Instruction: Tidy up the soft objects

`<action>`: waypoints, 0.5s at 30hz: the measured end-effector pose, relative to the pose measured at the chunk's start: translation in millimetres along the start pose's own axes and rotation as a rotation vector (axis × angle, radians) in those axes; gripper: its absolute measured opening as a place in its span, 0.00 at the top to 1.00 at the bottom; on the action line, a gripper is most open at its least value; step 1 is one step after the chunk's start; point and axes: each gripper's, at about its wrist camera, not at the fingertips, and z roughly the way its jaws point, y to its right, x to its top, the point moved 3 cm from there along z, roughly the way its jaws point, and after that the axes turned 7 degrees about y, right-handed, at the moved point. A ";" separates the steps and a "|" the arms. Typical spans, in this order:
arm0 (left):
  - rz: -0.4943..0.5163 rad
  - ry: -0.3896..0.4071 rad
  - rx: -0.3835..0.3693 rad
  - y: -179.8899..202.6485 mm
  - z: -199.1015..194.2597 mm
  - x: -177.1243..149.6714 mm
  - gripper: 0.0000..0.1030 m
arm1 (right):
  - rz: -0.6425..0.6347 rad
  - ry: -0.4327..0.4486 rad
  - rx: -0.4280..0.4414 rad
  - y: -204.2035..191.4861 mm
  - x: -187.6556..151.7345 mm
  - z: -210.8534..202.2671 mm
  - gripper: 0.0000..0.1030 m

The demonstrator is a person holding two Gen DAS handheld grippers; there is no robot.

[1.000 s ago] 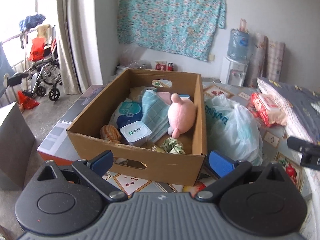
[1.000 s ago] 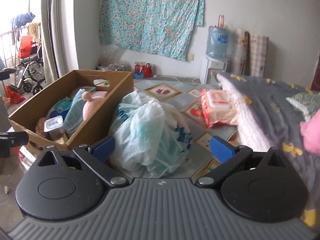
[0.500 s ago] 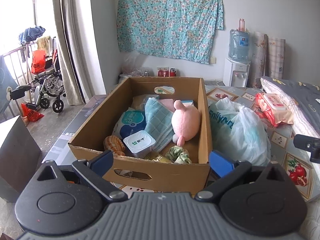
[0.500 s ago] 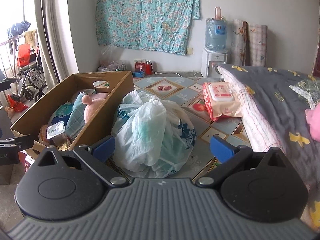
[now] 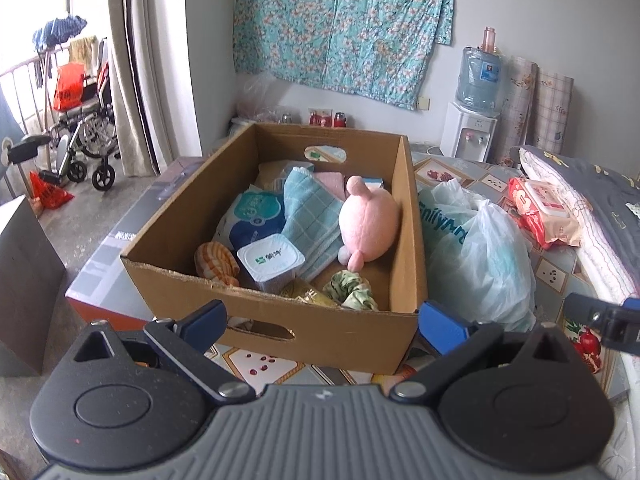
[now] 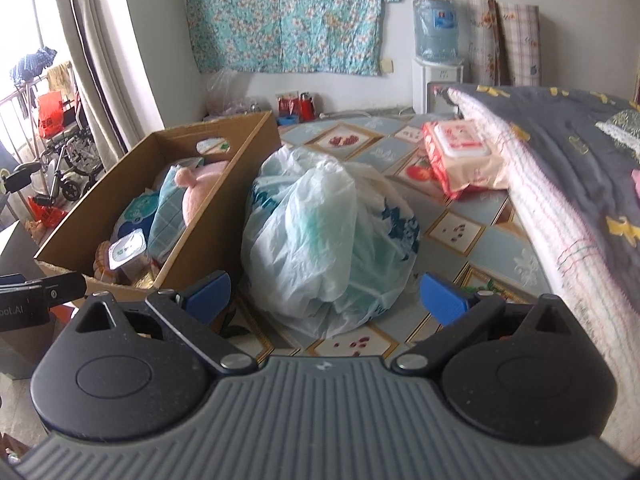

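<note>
While both tools hang spread and empty, the left gripper [image 5: 322,318] faces straight into the cardboard box [image 5: 304,330], whose near wall sits just ahead of its blue fingertips [image 5: 442,322]. Beyond that wall and a little to the right of the gripper's centre line lies the pink plush toy [image 5: 370,226], its long axis running away from the tool, head toward the far wall and leaning on the box's right side. Left of it lie a checked blue cloth [image 5: 310,216], a sealed white cup [image 5: 270,260] and a green scrunchie [image 5: 350,290] nearest the tool. The left gripper looks the nearer to all of these; a reach forward and down over the wall would likely meet them.

The right gripper [image 6: 324,298], jaws likewise wide, points at a knotted plastic bag [image 6: 328,232] directly ahead, with the box off to its left. Its view shows the wipes packet [image 6: 460,156] and grey bedding [image 6: 560,152] to the right in full, and hides most of the box's floor, which the left view lays open.
</note>
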 end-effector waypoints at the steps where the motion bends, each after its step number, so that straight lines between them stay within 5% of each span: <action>1: -0.005 -0.005 -0.001 -1.2 0.8 -0.8 0.00 | -0.001 -0.006 0.001 -1.9 -0.9 1.4 0.01; 15: -0.029 -0.044 -0.016 -16.6 7.5 -7.6 0.00 | -0.026 -0.045 0.013 -22.5 -2.8 13.2 0.01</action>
